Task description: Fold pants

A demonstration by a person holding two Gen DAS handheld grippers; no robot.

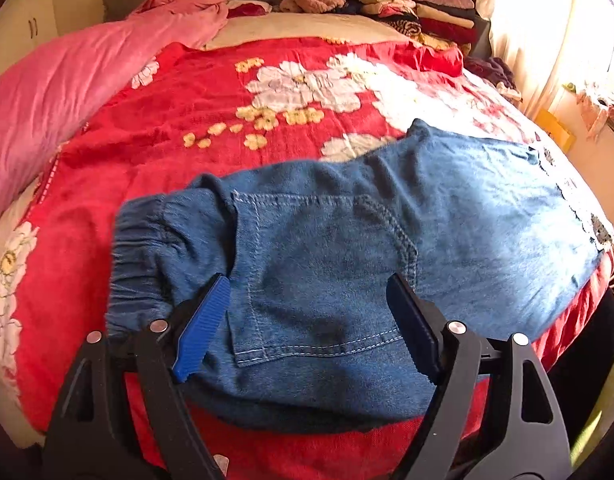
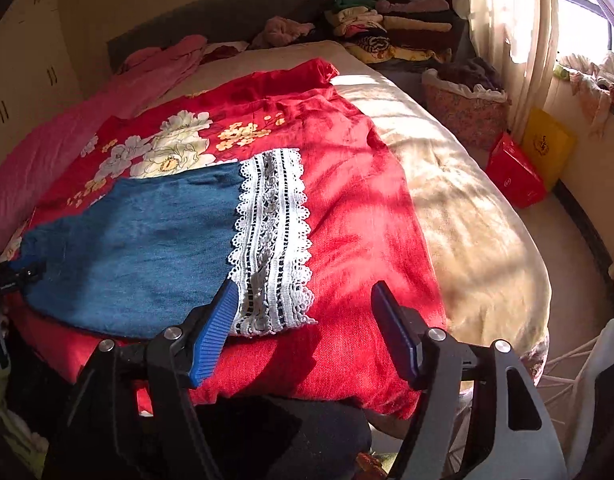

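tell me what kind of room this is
Most likely a home bedroom: the denim pants lie on a bed's red floral blanket, folded clothes are stacked near the headboard, and a curtain covers a sunny window.

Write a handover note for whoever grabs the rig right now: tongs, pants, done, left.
Left tongs: open, over the back pocket near the waistband, nothing gripped.
Right tongs: open, over the near corner of the lace hem, nothing gripped.
Denim pants: flat on the red floral blanket at the near edge of the bed, waistband on the left, lace hem on the right. They look folded lengthwise, legs stacked.
Left to do: probably fold the hem end over toward the waistband, then smooth.
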